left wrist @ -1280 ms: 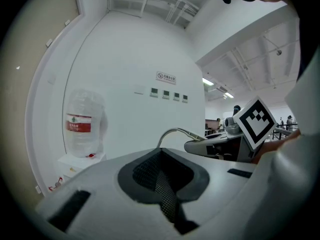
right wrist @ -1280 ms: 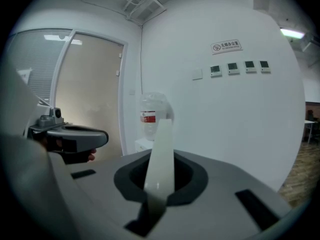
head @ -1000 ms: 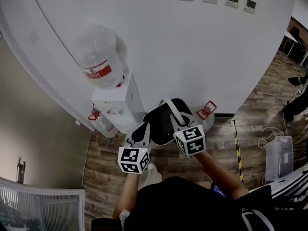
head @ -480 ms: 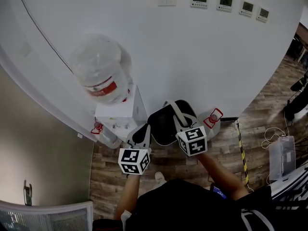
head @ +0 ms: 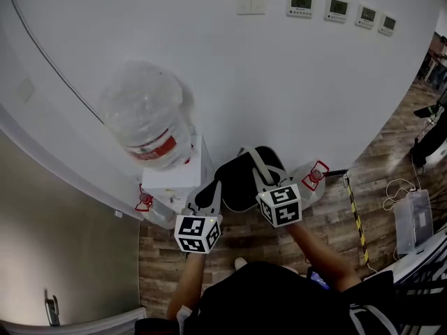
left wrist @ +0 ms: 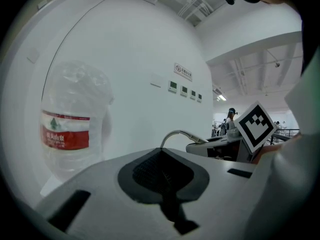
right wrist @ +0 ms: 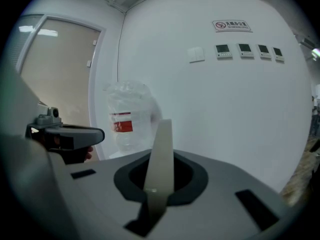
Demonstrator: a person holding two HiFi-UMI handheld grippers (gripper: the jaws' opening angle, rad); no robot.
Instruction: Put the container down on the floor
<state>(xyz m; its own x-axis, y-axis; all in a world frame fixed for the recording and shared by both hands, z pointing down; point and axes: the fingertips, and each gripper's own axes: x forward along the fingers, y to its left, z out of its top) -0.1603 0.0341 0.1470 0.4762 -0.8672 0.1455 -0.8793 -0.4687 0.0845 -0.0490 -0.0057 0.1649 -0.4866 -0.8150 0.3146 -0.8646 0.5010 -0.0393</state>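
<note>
Head view shows the black round container (head: 236, 181) with its pale grey strap handle (head: 253, 160) at the middle of the frame, held up above the brown wood-plank floor (head: 328, 218) between the two grippers. The right gripper (head: 262, 178), its marker cube just below and right of the container, has its jaws closed on the handle; in the right gripper view the pale strap (right wrist: 160, 151) stands upright out of the closed jaws. The left gripper (head: 208, 192) meets the container's lower left edge, and in the left gripper view its jaws are pressed together on dark mesh-like material (left wrist: 159, 170) of the container, with the curved handle (left wrist: 179, 133) rising behind. Left of the container stands a white box-shaped water dispenser (head: 183, 173) carrying a large clear plastic water bottle with a red label (head: 148, 117), in the upper left of the frame against the white wall (head: 293, 89). A clear bottle with a red cap grip (head: 313, 177) lies on the floor just right of the container, near a yellow-and-black striped tape strip (head: 355, 215)
</note>
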